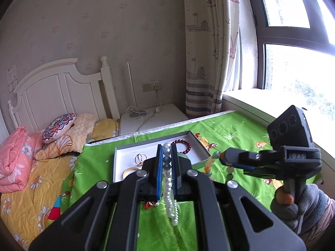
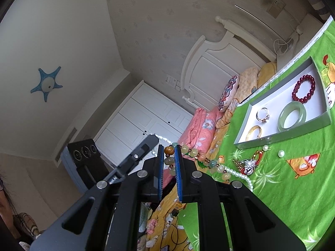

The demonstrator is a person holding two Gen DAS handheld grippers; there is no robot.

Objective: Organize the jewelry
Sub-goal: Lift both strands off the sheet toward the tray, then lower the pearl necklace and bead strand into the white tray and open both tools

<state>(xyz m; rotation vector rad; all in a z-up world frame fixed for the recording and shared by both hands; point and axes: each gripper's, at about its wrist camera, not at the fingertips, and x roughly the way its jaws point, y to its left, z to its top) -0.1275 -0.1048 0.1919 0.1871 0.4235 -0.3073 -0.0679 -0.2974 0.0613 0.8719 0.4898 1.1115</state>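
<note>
Left gripper (image 1: 167,152) clamped on pearl necklace (image 1: 170,190); strand dangling loose between the blue pads, above green cloth (image 1: 236,131), just this side of white tray (image 2: 247,138). Right gripper (image 2: 169,153) closed on multicoloured bead strand (image 2: 201,158), lifted off the cloth beside the tray's near rim. In the tray: red bead bracelet (image 2: 303,92), jade bangle (image 2: 292,116), rings (image 2: 262,115), gold bangle (image 2: 254,132). Outside the near rim, on the cloth: brooch (image 2: 248,165), two loose pearls (image 2: 281,153).
</note>
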